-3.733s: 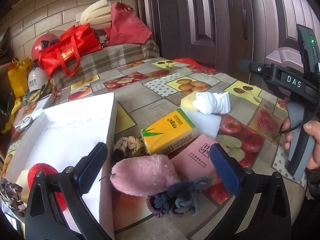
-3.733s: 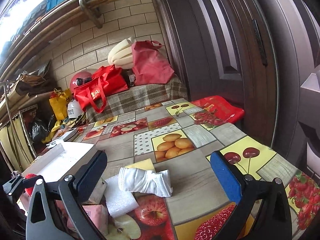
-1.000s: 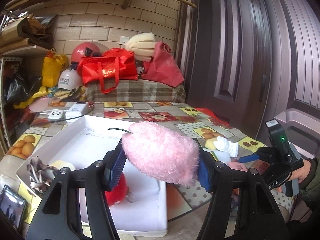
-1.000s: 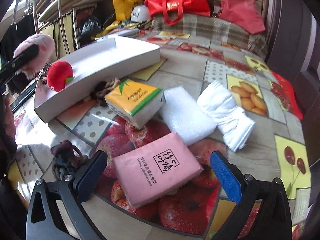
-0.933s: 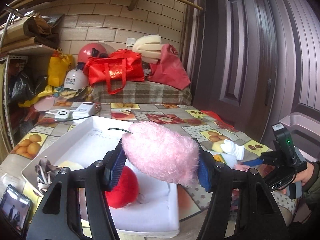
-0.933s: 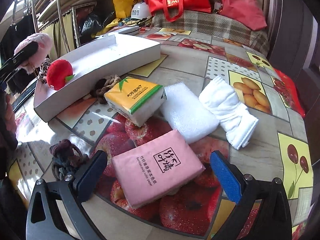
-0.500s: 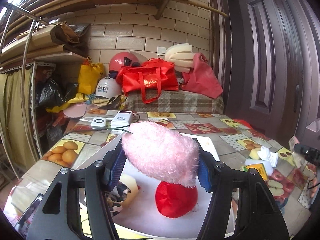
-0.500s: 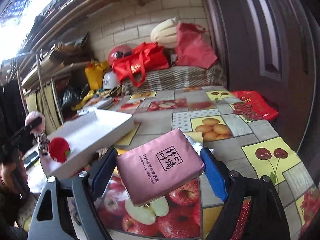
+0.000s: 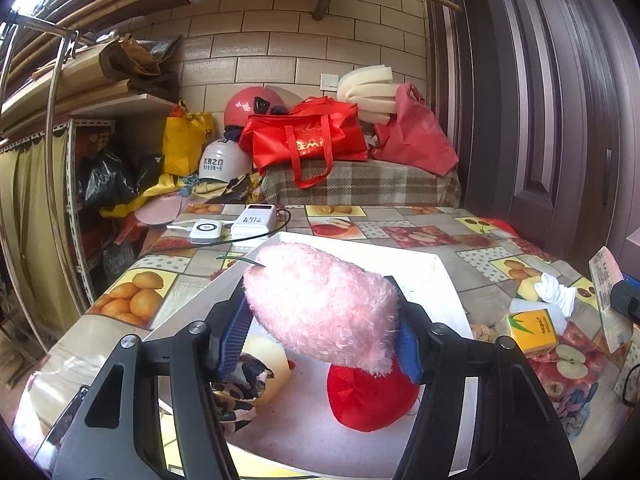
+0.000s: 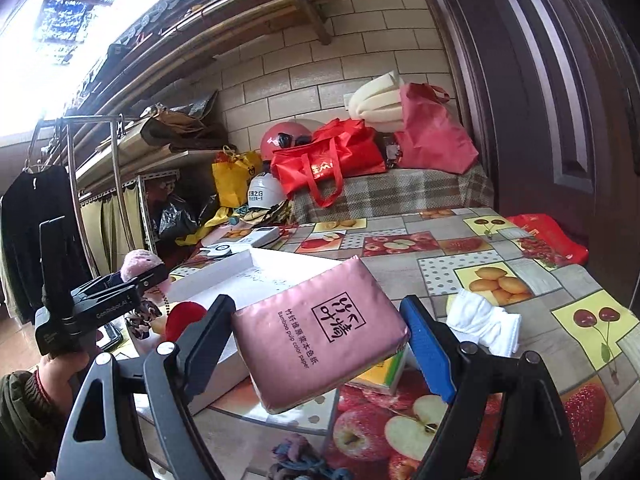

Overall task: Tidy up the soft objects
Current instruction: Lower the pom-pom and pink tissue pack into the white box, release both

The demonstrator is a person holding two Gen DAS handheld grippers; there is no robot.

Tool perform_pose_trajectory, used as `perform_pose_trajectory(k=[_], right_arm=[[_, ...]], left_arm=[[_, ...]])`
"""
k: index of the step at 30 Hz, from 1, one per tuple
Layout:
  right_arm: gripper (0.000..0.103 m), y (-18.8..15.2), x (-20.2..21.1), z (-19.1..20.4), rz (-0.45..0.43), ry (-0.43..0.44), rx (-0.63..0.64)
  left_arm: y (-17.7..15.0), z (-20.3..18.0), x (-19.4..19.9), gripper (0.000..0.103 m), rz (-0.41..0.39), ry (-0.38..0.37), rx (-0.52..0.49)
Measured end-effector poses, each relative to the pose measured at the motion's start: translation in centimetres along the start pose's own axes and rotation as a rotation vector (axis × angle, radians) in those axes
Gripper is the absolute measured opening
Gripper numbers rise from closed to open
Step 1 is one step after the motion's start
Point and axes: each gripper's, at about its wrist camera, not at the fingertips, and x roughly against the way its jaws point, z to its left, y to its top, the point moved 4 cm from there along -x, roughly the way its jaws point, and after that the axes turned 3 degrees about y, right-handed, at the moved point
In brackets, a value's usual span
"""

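Note:
My left gripper (image 9: 320,336) is shut on a pink plush toy (image 9: 320,304) and holds it above the near end of the white tray (image 9: 444,280). In the tray lie a red plush (image 9: 368,396), a pale yellow piece (image 9: 272,364) and a patterned cloth (image 9: 236,384). My right gripper (image 10: 320,344) is shut on a pink tissue pack (image 10: 320,328), lifted above the table to the right of the tray (image 10: 256,272). A white rolled cloth (image 10: 484,320) and a yellow tissue pack (image 9: 532,328) lie on the table.
The table has a fruit-print cover (image 10: 480,248). A power bank (image 9: 256,220) and a white device (image 9: 206,230) sit behind the tray. A dark knitted bundle (image 10: 300,460) lies at the table's front edge. Red bags (image 9: 308,144) and helmets stand at the back.
My left gripper has carried the pink plush further left over the tray. My right gripper holds the pink tissue pack, lifted off the table about half a second ago, now higher.

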Motion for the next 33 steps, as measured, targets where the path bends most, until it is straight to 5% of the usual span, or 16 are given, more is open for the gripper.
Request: perform_pose_trajectory(k=[9, 17, 33], right_arm=[[0.084, -0.4, -2.0, 5.3, 0.016, 0.06, 0.123], [0.084, -1.1, -5.2, 6.8, 0.111, 0.094, 0.112], [0.084, -3.0, -10.9, 10.0, 0.296, 0.155, 0.112]], left_arm=[[0.3, 2.2, -0.9, 0.062, 0.004, 0.033, 0.065], [0.1, 5.6, -1.8, 0.062, 0.029, 0.065, 0.182], [0.2, 4.9, -2.0, 0.062, 0.031, 0.075, 0.153]])
